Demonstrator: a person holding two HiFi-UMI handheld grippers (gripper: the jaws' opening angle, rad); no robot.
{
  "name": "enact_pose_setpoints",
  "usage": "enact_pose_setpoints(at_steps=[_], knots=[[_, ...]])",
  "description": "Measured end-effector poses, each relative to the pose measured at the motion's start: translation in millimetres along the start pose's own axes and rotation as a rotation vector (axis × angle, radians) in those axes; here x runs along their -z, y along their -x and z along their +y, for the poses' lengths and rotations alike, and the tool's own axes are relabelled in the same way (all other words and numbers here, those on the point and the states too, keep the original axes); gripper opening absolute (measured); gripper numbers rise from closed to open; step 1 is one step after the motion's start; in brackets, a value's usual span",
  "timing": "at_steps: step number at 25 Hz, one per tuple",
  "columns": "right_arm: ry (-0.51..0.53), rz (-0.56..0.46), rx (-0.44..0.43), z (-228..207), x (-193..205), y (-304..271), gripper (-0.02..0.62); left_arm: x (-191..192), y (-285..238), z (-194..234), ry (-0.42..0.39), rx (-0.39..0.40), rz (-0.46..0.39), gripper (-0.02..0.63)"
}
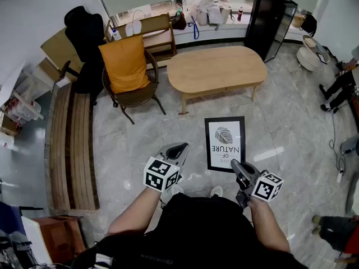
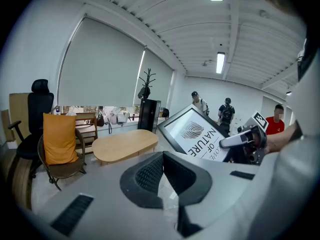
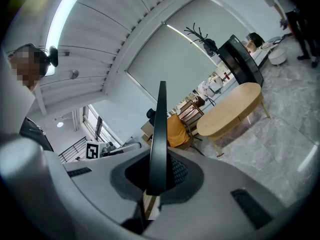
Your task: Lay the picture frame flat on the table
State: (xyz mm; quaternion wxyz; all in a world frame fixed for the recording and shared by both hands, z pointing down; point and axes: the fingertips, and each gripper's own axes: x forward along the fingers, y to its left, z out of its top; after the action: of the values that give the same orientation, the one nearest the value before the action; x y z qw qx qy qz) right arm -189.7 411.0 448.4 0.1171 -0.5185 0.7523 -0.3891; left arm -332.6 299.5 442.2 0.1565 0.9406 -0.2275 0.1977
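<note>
A black picture frame (image 1: 225, 142) with a leaf print and "NATURE" lettering hangs in the air over the grey tiled floor, nearer to me than the oval wooden table (image 1: 216, 69). My right gripper (image 1: 240, 170) is shut on its near bottom edge; in the right gripper view the frame (image 3: 161, 134) stands edge-on between the jaws. My left gripper (image 1: 178, 149) is left of the frame, apart from it, jaws together with nothing in them. From the left gripper view the frame (image 2: 197, 134) tilts at the right, held by the right gripper (image 2: 245, 141).
A wicker chair with an orange cushion (image 1: 126, 66) stands left of the table. A long wooden bench (image 1: 73, 144) runs along the left. A black cabinet (image 1: 269, 21) is behind the table. People (image 2: 227, 111) stand at the room's right side.
</note>
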Motion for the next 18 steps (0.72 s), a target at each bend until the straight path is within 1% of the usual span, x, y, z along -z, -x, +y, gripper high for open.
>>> enact_pose_setpoints(at_steps=[9, 14, 18], knots=[[0.003, -0.008, 0.009, -1.9, 0.7, -0.5, 0.011, -0.4, -2.0, 1.7, -0.018, 0.002, 0.011, 0.005], [0.005, -0.010, 0.014, -2.1, 3.6, -3.2, 0.011, 1.2, -2.8, 7.9, -0.011, 0.000, 0.009, 0.005], [0.011, -0.017, 0.029, 1.8, 0.8, -7.9, 0.011, -3.2, -5.6, 9.8, -0.018, 0.021, 0.006, 0.005]])
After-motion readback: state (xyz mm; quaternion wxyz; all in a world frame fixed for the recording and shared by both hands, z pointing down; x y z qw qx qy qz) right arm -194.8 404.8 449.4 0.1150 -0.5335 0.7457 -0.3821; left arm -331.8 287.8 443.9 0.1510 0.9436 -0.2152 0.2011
